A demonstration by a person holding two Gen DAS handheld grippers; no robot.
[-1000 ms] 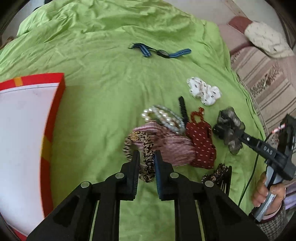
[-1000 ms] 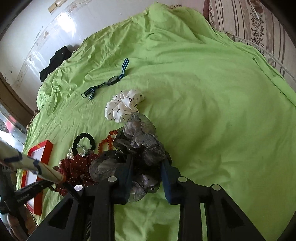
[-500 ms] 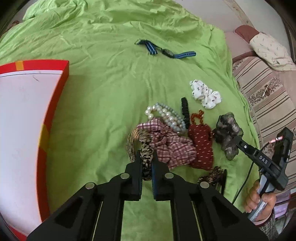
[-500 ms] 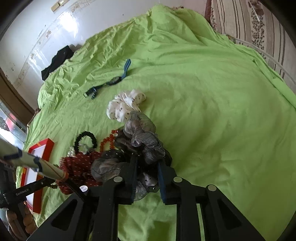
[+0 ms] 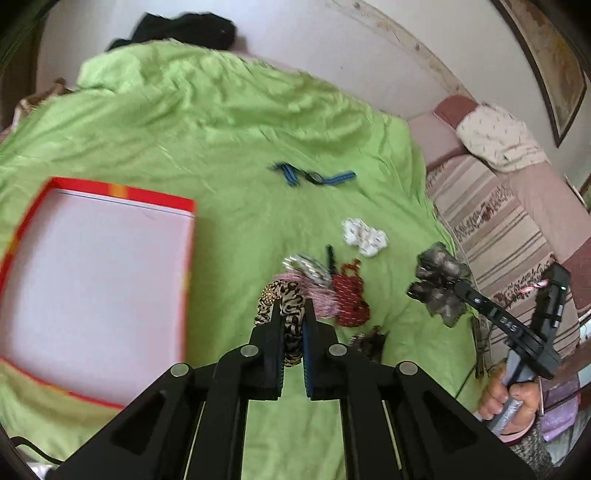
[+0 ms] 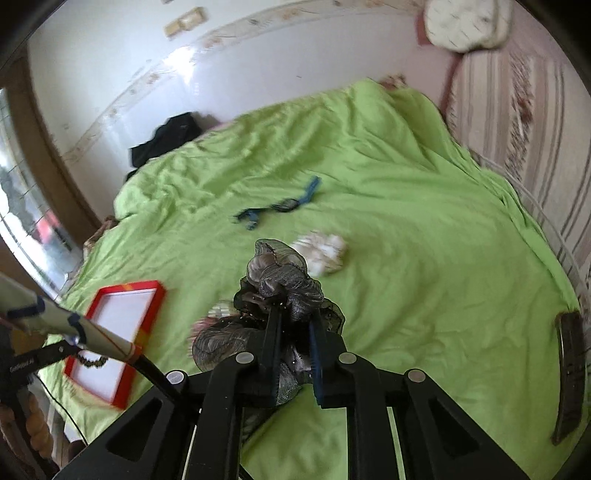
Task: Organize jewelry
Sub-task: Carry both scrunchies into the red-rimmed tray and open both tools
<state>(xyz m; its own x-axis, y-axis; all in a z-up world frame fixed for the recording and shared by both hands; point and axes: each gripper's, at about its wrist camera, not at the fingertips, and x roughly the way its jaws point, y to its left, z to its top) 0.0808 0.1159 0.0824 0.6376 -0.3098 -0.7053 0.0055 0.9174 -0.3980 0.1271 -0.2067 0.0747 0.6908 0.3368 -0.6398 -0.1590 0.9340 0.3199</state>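
My left gripper [image 5: 293, 314] is shut on a leopard-print scrunchie [image 5: 286, 299] and holds it lifted above the green bedsheet [image 5: 221, 122]. My right gripper [image 6: 295, 321] is shut on a grey gauzy scrunchie [image 6: 280, 277], also lifted; the gripper and scrunchie [image 5: 439, 284] show in the left wrist view too. A red-rimmed white tray [image 5: 92, 273] lies to the left and also shows in the right wrist view [image 6: 122, 317]. On the sheet lie a plaid scrunchie [image 5: 321, 299], a red dotted scrunchie [image 5: 351, 295], a pearl bracelet [image 5: 306, 266], a white scrunchie [image 5: 364, 236] and a blue-strapped watch [image 5: 314, 177].
A dark beaded piece [image 5: 369, 339] lies near my left fingers. A striped sofa [image 5: 517, 229] with a cushion [image 5: 498, 136] borders the bed on the right. Black cloth [image 5: 177, 29] lies at the far edge by the wall. A dark flat object [image 6: 570, 373] rests at the sheet's right edge.
Both grippers closed on their scrunchies and lifted them off the sheet. Both views have pulled back and up, so the tray and wall now show more fully.
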